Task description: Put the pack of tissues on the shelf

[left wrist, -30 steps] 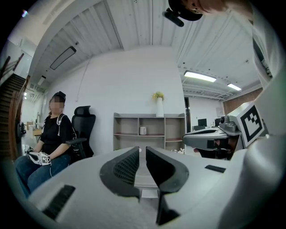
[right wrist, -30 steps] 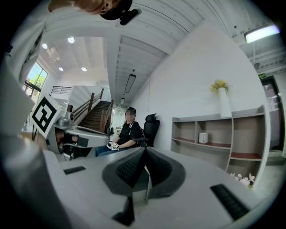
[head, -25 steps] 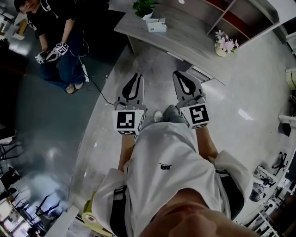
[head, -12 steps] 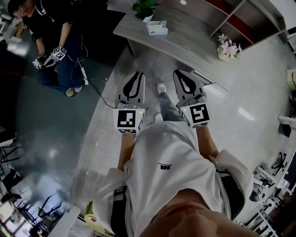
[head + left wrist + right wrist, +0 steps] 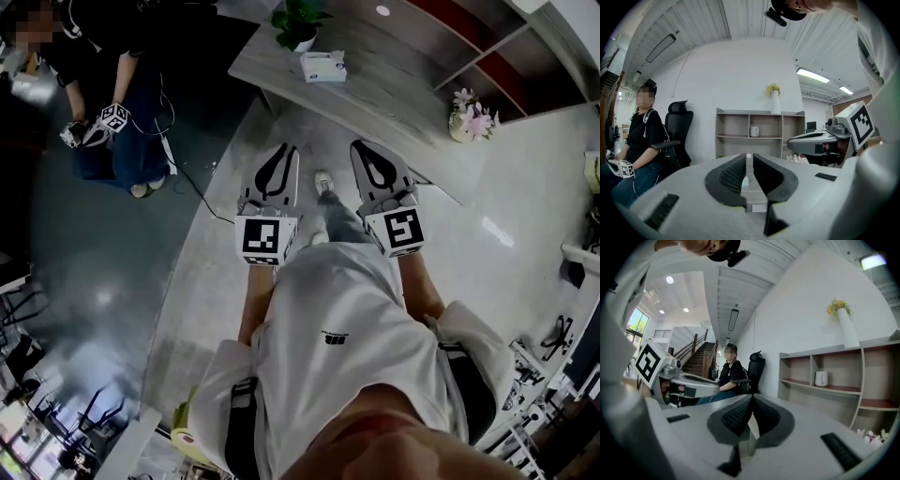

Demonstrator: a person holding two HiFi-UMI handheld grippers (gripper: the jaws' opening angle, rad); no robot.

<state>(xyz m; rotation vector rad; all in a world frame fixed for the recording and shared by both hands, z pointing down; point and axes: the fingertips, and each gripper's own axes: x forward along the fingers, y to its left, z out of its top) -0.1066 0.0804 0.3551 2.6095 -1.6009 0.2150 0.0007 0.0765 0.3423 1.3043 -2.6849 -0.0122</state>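
Nothing of the task is done yet, as I judge it. In the head view the pack of tissues lies on the grey table, well apart from the left gripper and the right gripper, which both hang over the floor before the person's body. The shelf stands behind the table. In the left gripper view the jaws are drawn together to a thin slit, with nothing between them. The shelf is far ahead, and the pack is probably hidden behind the gripper body. In the right gripper view the jaws meet at the tips, also empty. Approach, grasp, carrying and placing are all left.
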